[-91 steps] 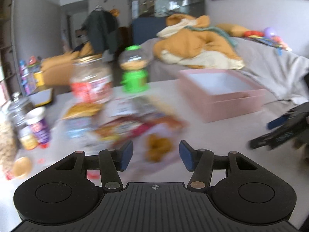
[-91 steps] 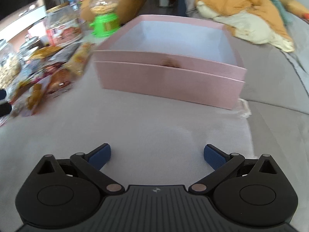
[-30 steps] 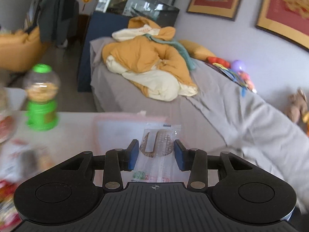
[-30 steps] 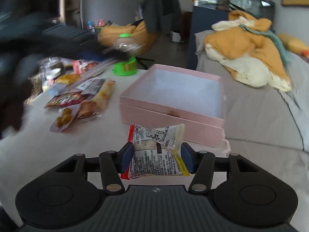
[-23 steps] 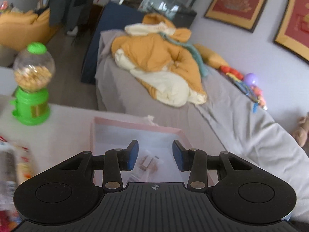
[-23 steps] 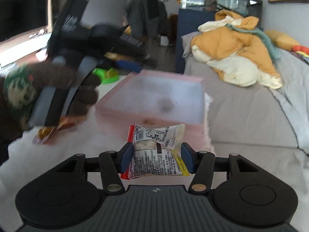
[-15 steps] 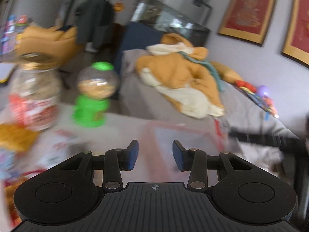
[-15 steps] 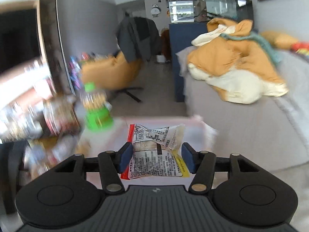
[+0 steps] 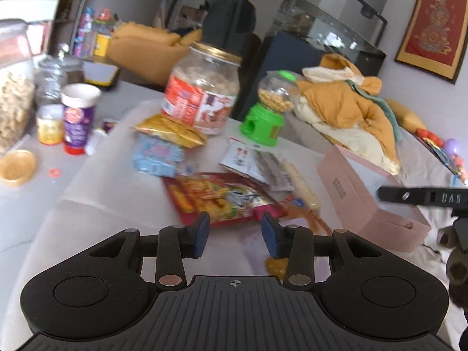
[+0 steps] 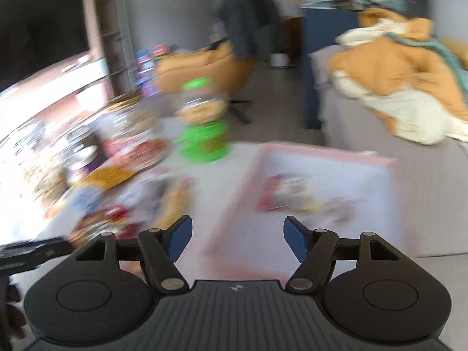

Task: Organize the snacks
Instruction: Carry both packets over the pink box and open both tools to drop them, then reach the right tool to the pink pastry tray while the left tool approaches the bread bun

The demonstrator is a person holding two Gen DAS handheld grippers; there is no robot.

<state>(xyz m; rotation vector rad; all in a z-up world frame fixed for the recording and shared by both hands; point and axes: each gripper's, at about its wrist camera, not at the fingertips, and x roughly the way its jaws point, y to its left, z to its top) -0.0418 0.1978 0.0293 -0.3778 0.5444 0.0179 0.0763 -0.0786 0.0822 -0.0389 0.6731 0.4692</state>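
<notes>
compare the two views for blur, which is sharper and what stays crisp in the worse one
Left wrist view: sharper, the green candy dispenser and pink box only slightly soft. Right wrist view: heavy motion smear across the snacks and box; only the right gripper is crisp.

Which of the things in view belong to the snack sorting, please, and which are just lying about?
Job: pink box, red snack packet, yellow packet, blue packet, left gripper, right gripper.
Lying about: orange jacket, framed picture, gold lid.

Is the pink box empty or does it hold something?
Not empty: in the blurred right wrist view the pink box holds at least one snack packet.
</notes>
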